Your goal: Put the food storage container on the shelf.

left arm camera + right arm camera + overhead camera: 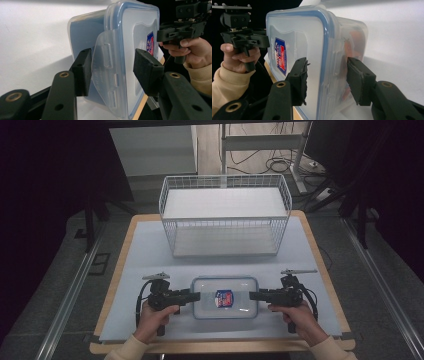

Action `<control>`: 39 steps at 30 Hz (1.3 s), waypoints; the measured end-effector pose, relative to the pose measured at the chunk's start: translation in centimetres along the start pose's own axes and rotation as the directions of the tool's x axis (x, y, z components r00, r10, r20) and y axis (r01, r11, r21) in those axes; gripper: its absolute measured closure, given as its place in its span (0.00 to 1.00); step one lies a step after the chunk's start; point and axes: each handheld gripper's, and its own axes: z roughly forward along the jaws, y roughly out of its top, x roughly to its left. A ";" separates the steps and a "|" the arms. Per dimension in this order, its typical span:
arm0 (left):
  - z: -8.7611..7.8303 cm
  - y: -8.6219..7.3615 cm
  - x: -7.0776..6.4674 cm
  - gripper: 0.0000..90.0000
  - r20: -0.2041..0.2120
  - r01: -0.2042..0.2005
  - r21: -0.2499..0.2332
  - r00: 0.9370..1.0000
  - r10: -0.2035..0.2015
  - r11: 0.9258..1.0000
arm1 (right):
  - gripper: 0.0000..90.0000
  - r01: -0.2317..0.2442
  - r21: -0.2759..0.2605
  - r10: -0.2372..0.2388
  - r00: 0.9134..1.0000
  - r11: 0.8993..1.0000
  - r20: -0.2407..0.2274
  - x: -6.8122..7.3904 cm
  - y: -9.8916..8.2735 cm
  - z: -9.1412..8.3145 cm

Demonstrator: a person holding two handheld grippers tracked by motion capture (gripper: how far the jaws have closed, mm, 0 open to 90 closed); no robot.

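Observation:
A clear plastic container (225, 298) with a blue-rimmed lid and a red-and-blue sticker lies flat on the pale mat near the front of the table. My left gripper (196, 296) is open at its left end. In the left gripper view, the left gripper (113, 53) has one jaw on each side of the container's (130, 32) latch flap, with gaps. My right gripper (253, 295) is open at the right end. In the right gripper view, the right gripper (328, 61) straddles the container's (294, 35) edge, its right pad (358, 80) close against the body.
A white wire basket (225, 178) stands behind the container at the back of the table. The pale mat (145, 260) covers a wooden table top, with edges close on both sides. A desk frame and cables lie on the floor beyond.

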 end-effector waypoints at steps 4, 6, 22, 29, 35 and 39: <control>0.0 0.0 0.0 0.56 0.002 0.007 -0.001 1.000 -0.007 1.000 | 0.59 0.007 -0.006 -0.007 1.000 1.000 0.000 0.0 0.1 0.0; 0.0 0.1 0.0 0.56 0.002 0.008 -0.004 1.000 -0.008 1.000 | 0.59 0.011 -0.008 -0.011 1.000 1.000 0.001 0.1 0.1 -0.1; -0.4 1.2 -0.6 0.57 0.003 -0.017 -0.025 1.000 0.017 1.000 | 0.59 0.051 -0.040 -0.051 0.999 0.998 -0.006 0.5 0.9 -0.7; -0.3 2.0 -1.0 0.57 0.004 -0.033 -0.026 0.999 0.033 0.999 | 0.59 0.057 -0.051 -0.057 0.998 0.997 -0.004 0.5 1.4 -1.2; -0.4 3.2 -1.5 0.57 0.009 -0.050 -0.039 0.999 0.050 0.998 | 0.59 0.075 -0.065 -0.075 0.997 0.995 0.000 0.7 2.2 -1.7; -0.4 4.0 -1.8 0.57 0.007 -0.061 -0.049 0.998 0.061 0.997 | 0.59 0.080 -0.078 -0.080 0.997 0.994 0.001 0.8 2.8 -2.1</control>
